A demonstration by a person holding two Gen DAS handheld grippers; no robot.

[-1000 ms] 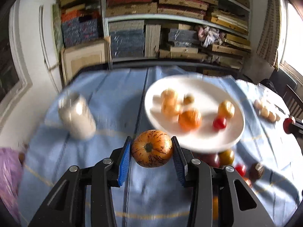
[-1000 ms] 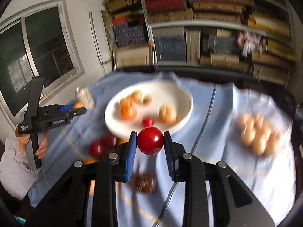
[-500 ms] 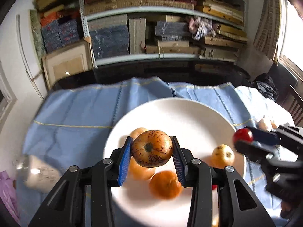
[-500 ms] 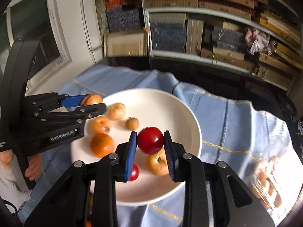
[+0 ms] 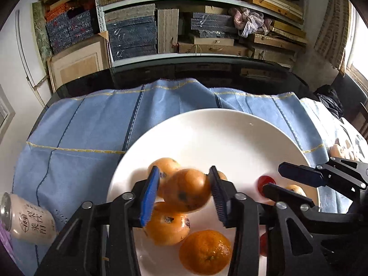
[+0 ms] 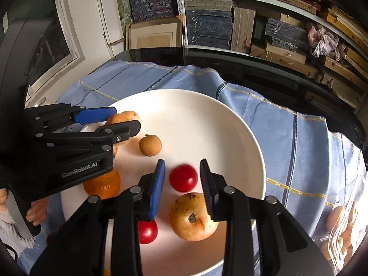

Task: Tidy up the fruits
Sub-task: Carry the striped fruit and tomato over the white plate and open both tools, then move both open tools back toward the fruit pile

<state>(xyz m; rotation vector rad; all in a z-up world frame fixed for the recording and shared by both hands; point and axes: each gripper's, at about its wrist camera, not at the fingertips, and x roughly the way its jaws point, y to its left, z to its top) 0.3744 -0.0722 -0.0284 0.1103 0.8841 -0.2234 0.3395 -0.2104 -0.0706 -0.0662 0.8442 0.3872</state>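
A white plate (image 5: 230, 138) lies on the blue cloth and holds several fruits. My left gripper (image 5: 184, 193) is open over the plate's left part. A blurred speckled orange fruit (image 5: 187, 189) sits loose between its pads, above other orange fruits (image 5: 165, 227) and a mandarin (image 5: 204, 250). My right gripper (image 6: 182, 181) is open over the plate (image 6: 207, 119). A blurred red fruit (image 6: 183, 177) lies free between its pads, above a yellow-orange fruit (image 6: 192, 216) and another red fruit (image 6: 147, 231). A small brown fruit (image 6: 150, 145) lies further back.
A drink can (image 5: 27, 218) lies on the blue cloth (image 5: 92, 124) left of the plate. A clear bag of pale fruits (image 6: 342, 225) sits at the right. Shelves of boxes (image 5: 184, 23) stand behind the black table edge.
Both grippers have opened over the plate. The speckled orange fruit and the red fruit have left the pads and are dropping onto the plate. Both grippers came lower and closer.
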